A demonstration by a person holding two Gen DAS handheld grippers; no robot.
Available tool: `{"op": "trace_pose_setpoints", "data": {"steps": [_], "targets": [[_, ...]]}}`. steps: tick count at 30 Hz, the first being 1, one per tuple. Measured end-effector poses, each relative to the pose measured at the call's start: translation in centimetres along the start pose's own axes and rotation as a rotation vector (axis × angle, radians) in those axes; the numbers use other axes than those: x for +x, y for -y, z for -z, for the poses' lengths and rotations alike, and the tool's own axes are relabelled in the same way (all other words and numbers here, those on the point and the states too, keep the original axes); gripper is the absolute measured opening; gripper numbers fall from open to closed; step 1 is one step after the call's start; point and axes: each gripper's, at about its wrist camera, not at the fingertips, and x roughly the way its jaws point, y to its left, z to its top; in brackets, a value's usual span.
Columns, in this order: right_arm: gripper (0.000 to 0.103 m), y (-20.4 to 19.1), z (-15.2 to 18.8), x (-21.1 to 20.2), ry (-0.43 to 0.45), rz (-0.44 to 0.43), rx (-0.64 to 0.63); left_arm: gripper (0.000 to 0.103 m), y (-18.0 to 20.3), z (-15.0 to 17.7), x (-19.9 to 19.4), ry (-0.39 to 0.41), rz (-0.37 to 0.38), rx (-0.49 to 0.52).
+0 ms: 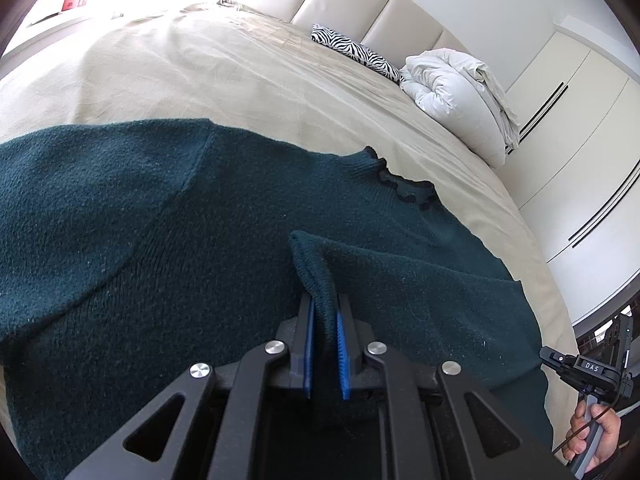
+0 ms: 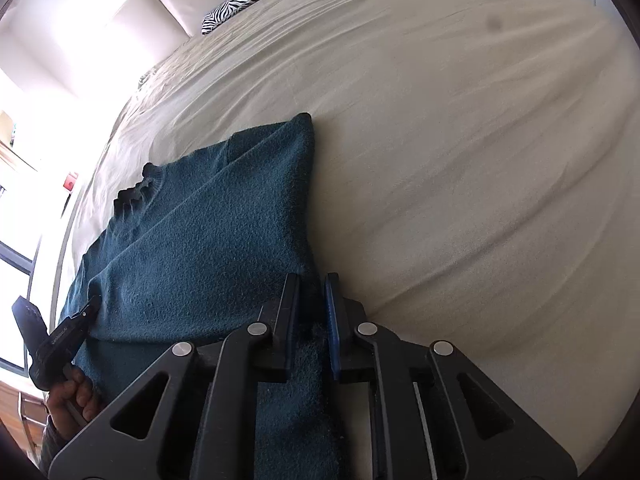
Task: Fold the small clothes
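A dark teal knit sweater (image 1: 160, 240) lies flat on the beige bed, neck frill (image 1: 404, 186) toward the headboard. My left gripper (image 1: 325, 312) is shut on a sleeve cuff (image 1: 312, 264), held over the sweater's body. In the right wrist view the sweater (image 2: 208, 248) has one side folded in, with a straight edge on the right. My right gripper (image 2: 311, 292) is closed on that folded edge near the hem; fabric runs between its fingers. The other hand-held gripper shows at the edge of each view, the right gripper in the left wrist view (image 1: 580, 368) and the left gripper in the right wrist view (image 2: 60, 340).
The beige bedsheet (image 2: 460, 160) spreads wide to the right of the sweater. A zebra-print pillow (image 1: 356, 52) and a rolled white duvet (image 1: 456, 92) lie by the padded headboard (image 1: 360, 4). White wardrobe doors (image 1: 580, 128) stand beyond the bed.
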Motion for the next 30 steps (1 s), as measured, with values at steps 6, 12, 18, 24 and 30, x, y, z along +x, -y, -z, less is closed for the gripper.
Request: {"op": "trace_pose_setpoints", "data": {"steps": [6, 12, 18, 24, 30], "targets": [[0.014, -4.8, -1.2, -2.3, 0.09, -0.023, -0.107, 0.013, -0.1, 0.1, -0.2, 0.003, 0.001, 0.004], [0.011, -2.1, -0.4, 2.8, 0.036, -0.088, -0.045, 0.017, -0.4, 0.0, -0.9, -0.001, 0.031, -0.018], [0.014, -3.5, 0.4, -2.4, 0.146, -0.023, -0.068, 0.062, -3.1, -0.4, -8.1, 0.139, 0.039, -0.102], [0.075, -9.5, 2.9, -8.5, 0.359, -0.012, -0.165, 0.062, -12.1, 1.5, -17.8, 0.271, 0.011, -0.307], [0.082, -16.2, 5.0, -9.7, 0.366, -0.155, -0.217, 0.062, -24.3, 5.7, -25.5, 0.391, -0.06, -0.666]]}}
